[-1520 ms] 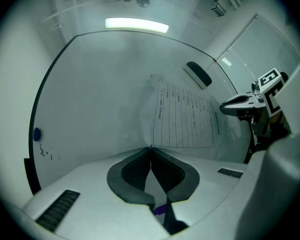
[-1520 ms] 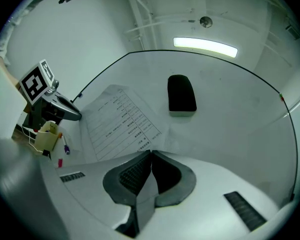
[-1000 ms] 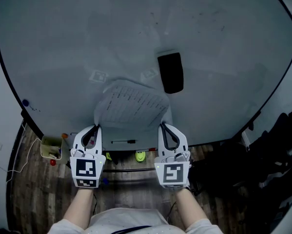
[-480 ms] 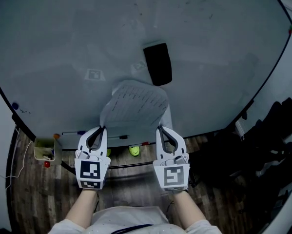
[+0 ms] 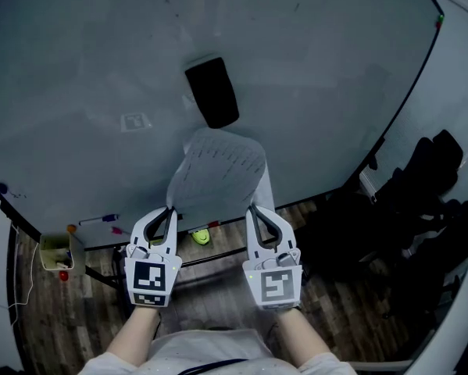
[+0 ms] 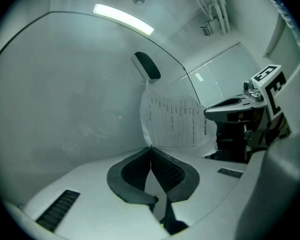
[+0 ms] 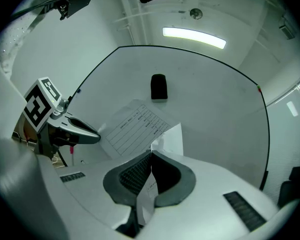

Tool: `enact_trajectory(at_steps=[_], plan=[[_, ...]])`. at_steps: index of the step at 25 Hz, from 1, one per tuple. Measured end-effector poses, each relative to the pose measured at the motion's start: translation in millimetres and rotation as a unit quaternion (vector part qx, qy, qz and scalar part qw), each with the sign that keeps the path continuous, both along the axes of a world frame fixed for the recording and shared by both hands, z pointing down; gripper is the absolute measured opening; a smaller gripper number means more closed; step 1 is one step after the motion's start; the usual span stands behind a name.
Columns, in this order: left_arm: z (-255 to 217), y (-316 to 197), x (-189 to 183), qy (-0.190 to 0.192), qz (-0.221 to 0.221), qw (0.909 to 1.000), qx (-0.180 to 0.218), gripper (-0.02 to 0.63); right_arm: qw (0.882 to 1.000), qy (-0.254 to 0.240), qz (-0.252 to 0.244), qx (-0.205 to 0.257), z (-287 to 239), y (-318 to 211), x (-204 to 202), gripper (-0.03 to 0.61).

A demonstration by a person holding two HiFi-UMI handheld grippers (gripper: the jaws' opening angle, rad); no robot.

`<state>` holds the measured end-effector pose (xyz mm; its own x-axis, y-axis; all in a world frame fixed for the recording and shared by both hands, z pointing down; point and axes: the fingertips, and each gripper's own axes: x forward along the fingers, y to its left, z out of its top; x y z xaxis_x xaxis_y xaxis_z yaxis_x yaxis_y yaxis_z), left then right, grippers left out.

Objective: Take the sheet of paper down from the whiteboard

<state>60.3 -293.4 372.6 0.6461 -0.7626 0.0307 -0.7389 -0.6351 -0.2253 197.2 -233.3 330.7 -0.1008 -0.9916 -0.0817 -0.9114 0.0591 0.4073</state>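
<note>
Both jaws clamp sheet: left gripper, right gripper; whiteboard behind, wood floor.

The thin white printed sheet of paper looks matt and limp, bowing softly, with a fold at one lower corner. The large pale whiteboard is smooth with a dull sheen and faint smudges. The black oblong eraser on it appears matt. The left hand-held gripper and the right hand-held gripper have smooth, satiny white plastic shells. Their dark pads are matt, finely ribbed and rubber-like. The floor shows grey-brown wood-grain planks.
</note>
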Motion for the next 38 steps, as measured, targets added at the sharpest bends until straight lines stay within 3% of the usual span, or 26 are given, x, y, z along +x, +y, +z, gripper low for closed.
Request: enact_trajectory(at_steps=[11, 21, 27, 33, 38], plan=[[22.8, 26.6, 66.0, -0.006, 0.081, 0.9965, -0.02, 0.018, 0.998, 0.005, 0.065, -0.02, 18.9, 38.8, 49.0, 0.018], [55.0, 52.1, 114.2, -0.01, 0.15, 0.9873, -0.052, 0.018, 0.991, -0.004, 0.119, -0.059, 52.2, 75.3, 82.6, 0.02], [76.3, 65.3, 137.5, -0.016, 0.181, 0.9807, -0.071, 0.018, 0.985, -0.03, 0.144, -0.085, 75.3, 90.4, 97.0, 0.018], [108.9, 75.5, 155.8, 0.011, 0.22, 0.9686, -0.116, 0.018, 0.979, -0.074, 0.157, -0.11, 104.9, 98.9, 105.0, 0.018], [136.7, 83.2, 166.6, -0.011, 0.236, 0.9626, -0.132, 0.018, 0.968, -0.101, 0.177, -0.144, 140.9, 114.7, 116.3, 0.018]])
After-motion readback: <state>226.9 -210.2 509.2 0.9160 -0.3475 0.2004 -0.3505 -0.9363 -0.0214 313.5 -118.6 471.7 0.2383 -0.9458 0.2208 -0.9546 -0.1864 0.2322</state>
